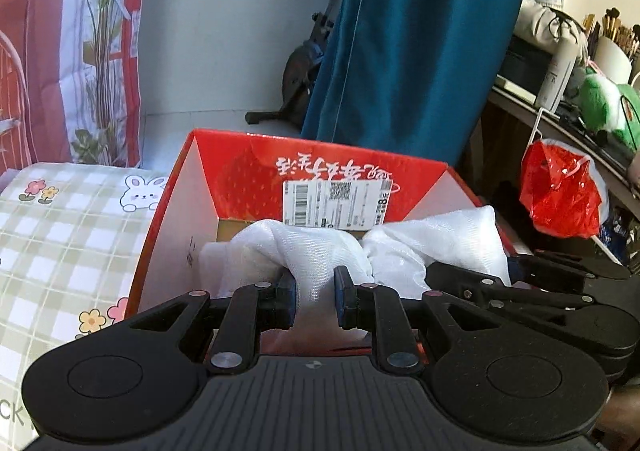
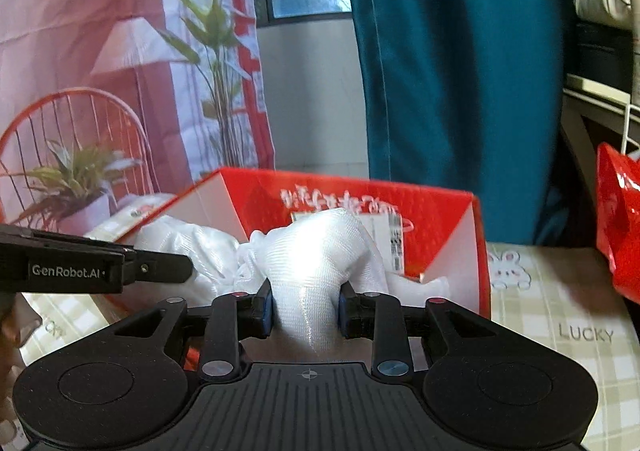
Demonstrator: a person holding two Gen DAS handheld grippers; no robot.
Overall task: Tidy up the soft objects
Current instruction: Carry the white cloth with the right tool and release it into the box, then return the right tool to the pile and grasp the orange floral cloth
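Cloth (image 1: 316, 251), white and gauzy, is bunched between both grippers over the near edge of the box (image 1: 320, 167); it looks light, limp and a little slippery, so I judge it will sag and fold wherever it is not held, and is best taken at a gathered wad rather than a loose edge. Nearest in the left wrist view, the left gripper (image 1: 315, 301) has its fingers (image 1: 343, 301) nearly closed, pinching a twisted neck of the fabric. In the right wrist view the right gripper (image 2: 306, 311) stands slightly wider, its fingers (image 2: 265, 311) pressed on a thicker hump of the same cloth (image 2: 316, 263). I count one cloth, though whether the folds are one piece or two I cannot tell, and two grippers. Beyond them sits one open red box, a shipping label (image 1: 336, 203) on its inner far wall, resting on one checked tabletop (image 1: 60, 231) printed with rabbits. Farther off hang one red bag (image 1: 560, 191) at the right and one teal curtain (image 1: 408, 39) behind.
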